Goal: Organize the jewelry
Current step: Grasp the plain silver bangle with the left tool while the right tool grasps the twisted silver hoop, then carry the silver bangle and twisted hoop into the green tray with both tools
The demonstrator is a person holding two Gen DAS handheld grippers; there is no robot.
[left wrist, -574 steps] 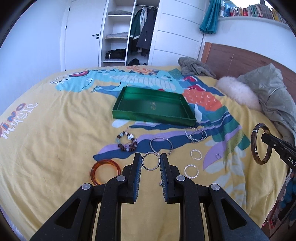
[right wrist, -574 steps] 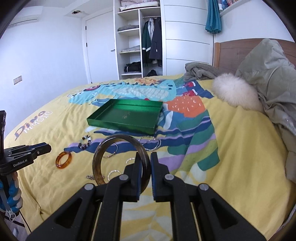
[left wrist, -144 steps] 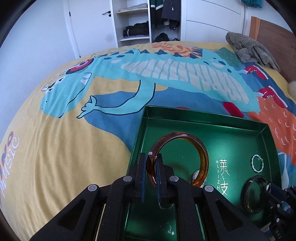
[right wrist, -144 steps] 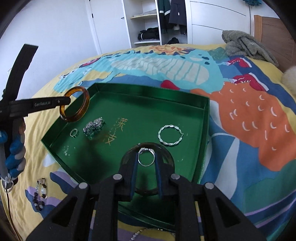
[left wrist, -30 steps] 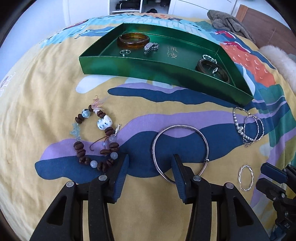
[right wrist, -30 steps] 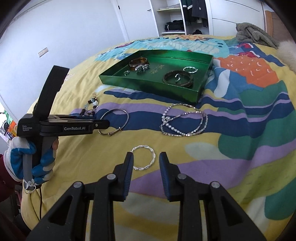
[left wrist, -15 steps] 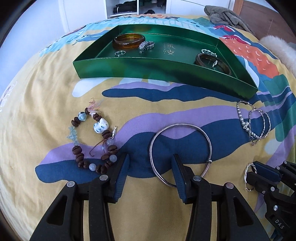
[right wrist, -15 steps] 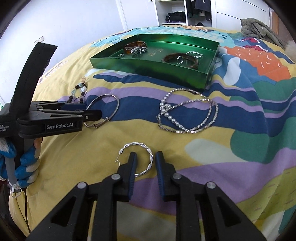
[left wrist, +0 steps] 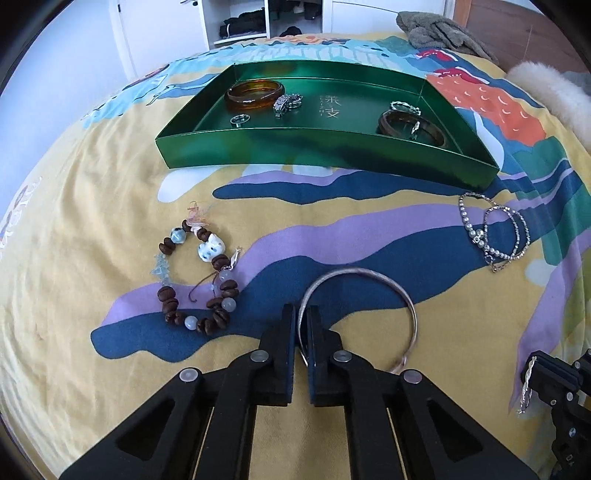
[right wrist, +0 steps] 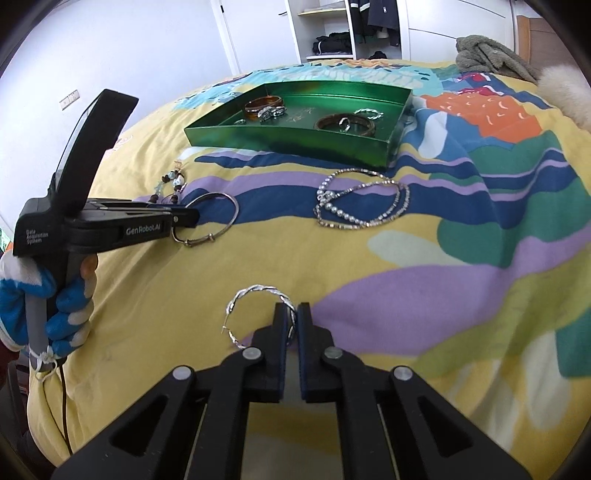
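My left gripper (left wrist: 301,314) is shut on the thin silver bangle (left wrist: 400,295), held just above the bedspread; it also shows in the right wrist view (right wrist: 231,206). My right gripper (right wrist: 293,312) is shut on the twisted silver hoop (right wrist: 245,293), seen edge-on in the left wrist view (left wrist: 526,384). The green tray (left wrist: 295,151) lies further back and holds an amber bangle (left wrist: 255,94), a dark bangle (left wrist: 410,123), a silver clasp piece (left wrist: 286,101) and small rings. A brown bead bracelet (left wrist: 195,273) and a tangle of silver chain bracelets (left wrist: 495,232) lie on the bedspread.
The yellow dinosaur bedspread (left wrist: 74,221) covers the bed. A grey garment (left wrist: 439,31) and a white fluffy pillow (left wrist: 546,88) lie at the back right. A white wardrobe with open shelves (right wrist: 343,26) stands behind the bed.
Both grippers have closed: the left on the silver bangle, the right on the twisted hoop. Both pieces are now lifted slightly off the bedspread.
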